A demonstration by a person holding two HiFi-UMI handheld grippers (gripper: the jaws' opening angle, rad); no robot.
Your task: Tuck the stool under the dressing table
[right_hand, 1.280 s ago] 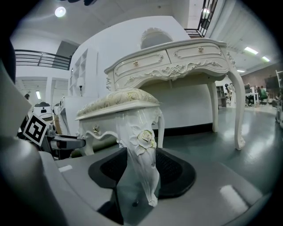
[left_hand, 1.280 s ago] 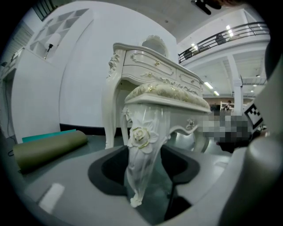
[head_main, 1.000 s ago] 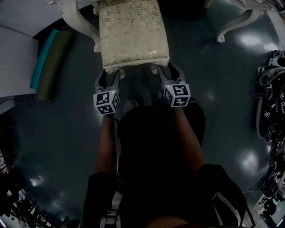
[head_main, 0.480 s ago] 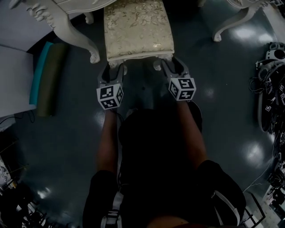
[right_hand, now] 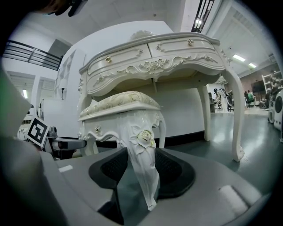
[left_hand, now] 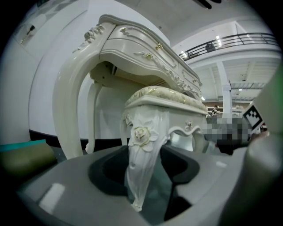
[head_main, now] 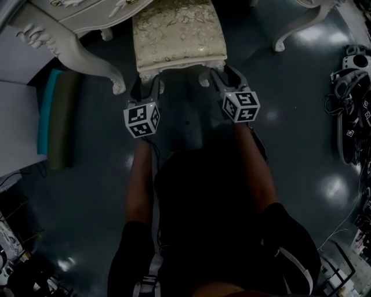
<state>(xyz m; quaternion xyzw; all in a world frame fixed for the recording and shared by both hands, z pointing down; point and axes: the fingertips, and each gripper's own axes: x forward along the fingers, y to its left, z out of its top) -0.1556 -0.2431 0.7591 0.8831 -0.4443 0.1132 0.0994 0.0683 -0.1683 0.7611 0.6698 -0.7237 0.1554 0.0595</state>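
The stool (head_main: 177, 33), cream with a gold-patterned cushion, stands half under the white carved dressing table (head_main: 69, 17). In the head view my left gripper (head_main: 148, 88) is at the stool's near left leg and my right gripper (head_main: 217, 75) at its near right leg. The left gripper view shows that carved leg (left_hand: 140, 148) with a rose on it pinched between the dark pads (left_hand: 106, 170). In the right gripper view the other leg (right_hand: 144, 170) is clamped the same way. The table's drawers (right_hand: 154, 62) hang above the cushion (right_hand: 119, 101).
A teal and olive roll (head_main: 58, 101) lies on the dark floor left of the table's curved leg (head_main: 87, 61). Another white furniture leg (head_main: 297, 26) stands at the top right. Tangled gear and cables (head_main: 351, 110) fill the right edge. The person's legs are below the grippers.
The stool and both grippers have slid away from the person, further under the dressing table. More of the table's front and left leg now shows at the top left.
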